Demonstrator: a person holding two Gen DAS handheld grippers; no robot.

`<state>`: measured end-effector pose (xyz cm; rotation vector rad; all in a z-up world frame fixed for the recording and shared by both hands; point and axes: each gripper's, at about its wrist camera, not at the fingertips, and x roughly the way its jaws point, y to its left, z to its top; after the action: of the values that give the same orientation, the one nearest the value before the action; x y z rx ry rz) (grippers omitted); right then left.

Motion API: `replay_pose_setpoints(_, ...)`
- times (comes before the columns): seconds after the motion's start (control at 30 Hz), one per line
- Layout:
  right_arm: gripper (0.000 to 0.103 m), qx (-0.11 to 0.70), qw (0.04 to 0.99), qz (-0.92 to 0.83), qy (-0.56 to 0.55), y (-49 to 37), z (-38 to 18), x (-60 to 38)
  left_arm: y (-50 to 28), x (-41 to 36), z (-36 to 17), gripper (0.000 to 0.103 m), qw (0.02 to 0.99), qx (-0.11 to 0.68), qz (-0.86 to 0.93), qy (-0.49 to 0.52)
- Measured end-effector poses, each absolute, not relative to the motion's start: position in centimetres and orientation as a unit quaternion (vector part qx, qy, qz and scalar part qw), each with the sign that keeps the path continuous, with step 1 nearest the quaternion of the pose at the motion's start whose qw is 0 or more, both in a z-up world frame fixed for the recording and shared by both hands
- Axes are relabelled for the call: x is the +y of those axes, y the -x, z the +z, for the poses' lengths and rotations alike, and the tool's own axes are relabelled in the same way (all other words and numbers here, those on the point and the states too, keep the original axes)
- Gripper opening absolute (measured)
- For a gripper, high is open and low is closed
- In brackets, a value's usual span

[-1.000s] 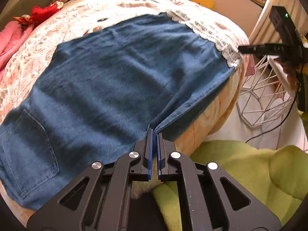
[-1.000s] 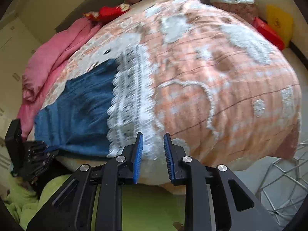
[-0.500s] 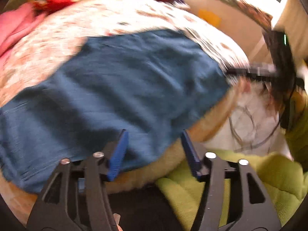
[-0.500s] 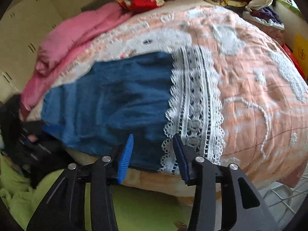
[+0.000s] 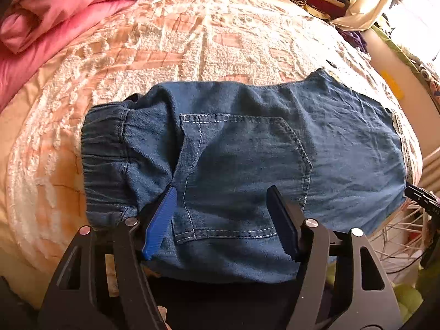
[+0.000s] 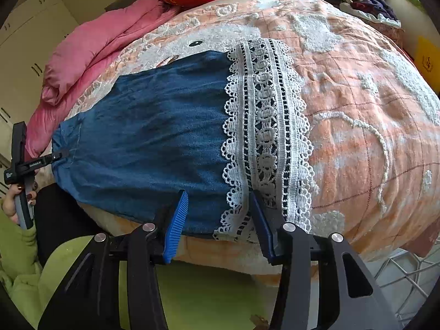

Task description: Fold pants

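From the left wrist, the pants [image 5: 247, 159] lie flat on the bed [image 5: 170, 44], along its near edge, with the elastic waistband [image 5: 104, 162] to the left and a back pocket [image 5: 242, 176] facing up. The left gripper [image 5: 222, 211] stands wide, its blue pad and its dark pad on either side of the pocket's lower part, holding nothing. I think it is placed here because the waist end is one of the two ends to be lifted for a fold. The pink quilt [image 5: 55, 16] is well apart, at the far left.

From the right wrist, the legs end in a white lace hem [image 6: 264, 137], which lies toward the middle of the bed. The right gripper [image 6: 217, 214] is also wide and empty, its fingers on either side of the place where denim meets lace, at the near edge. This seems a ready position for pinching the hem, so that it can go over toward the waist.
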<state>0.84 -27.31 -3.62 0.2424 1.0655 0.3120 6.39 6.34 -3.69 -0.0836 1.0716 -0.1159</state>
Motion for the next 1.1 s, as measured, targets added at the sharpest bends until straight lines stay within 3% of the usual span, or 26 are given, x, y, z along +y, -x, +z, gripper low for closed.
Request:
replay_pose_setpoints(0.2,0.064,0.471,0.862,0.154,-0.106,-1.2,-0.5,-27.5,-5.8,4.7,-1.6,0.065,0.876,0.477,-0.071,0.022)
replay_pose_setpoints(0.4,0.064,0.424,0.889,0.128,-0.116,-5.9,2.3,-30.4,-7.6,1.3,2.0,0.066,0.895,0.432,-0.114,0.008)
replay_pose_setpoints(0.63,0.063,0.435,0.882,0.142,-0.113,-13.9,0.1,-32.1,-12.5,-2.8,2.0,0.067,0.889,0.432,-0.151,-0.006)
replay_pose_setpoints(0.97,0.061,0.463,0.862,0.175,-0.111,-16.4,-4.5,-31.4,-20.4,-5.1,-2.1,0.067,0.867,0.479,-0.138,-0.016)
replay_pose_setpoints(1.1,0.038,0.462,0.857,0.202,-0.109,-16.0,-4.5,-30.5,-21.5,-5.3,-3.7,0.065,0.857,0.496,-0.139,0.005)
